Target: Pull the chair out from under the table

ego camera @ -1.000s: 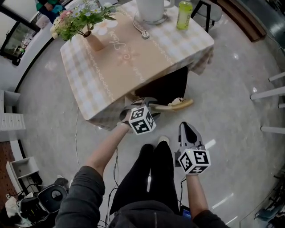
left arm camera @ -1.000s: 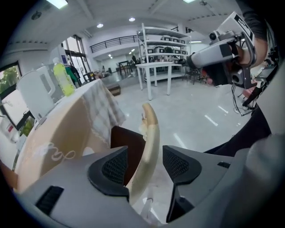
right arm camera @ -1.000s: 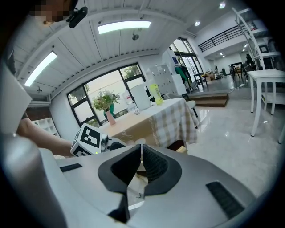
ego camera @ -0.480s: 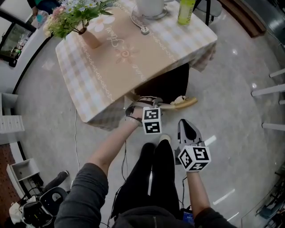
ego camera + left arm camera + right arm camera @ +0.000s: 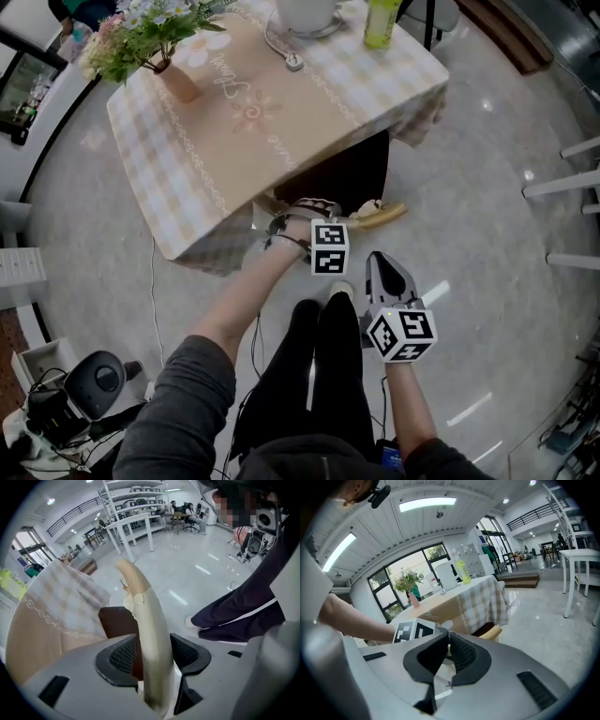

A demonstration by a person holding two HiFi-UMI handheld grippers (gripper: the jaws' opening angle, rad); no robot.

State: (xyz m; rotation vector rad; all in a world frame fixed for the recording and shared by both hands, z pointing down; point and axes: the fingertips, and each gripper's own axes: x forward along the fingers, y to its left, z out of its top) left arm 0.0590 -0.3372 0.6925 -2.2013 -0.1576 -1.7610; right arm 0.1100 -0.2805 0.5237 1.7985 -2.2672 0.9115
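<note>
The chair is tucked under the table, its dark seat showing below the checked cloth. Its cream curved backrest rail sticks out toward me. My left gripper points steeply down over the rail's left part. In the left gripper view the rail runs up between the jaws of the left gripper. They have just been closing, and a dark sliver still shows between the left pad and the rail. My right gripper hangs shut and empty beside my leg; the right gripper view shows its fingertips meeting.
On the table stand a vase of flowers, a green bottle and a white pot. My legs are just before the chair. White furniture legs stand at the right, equipment at the lower left.
My left gripper has sunk and rolled, so the chair's backrest rail now lies between its jaws. The right gripper has barely moved.
</note>
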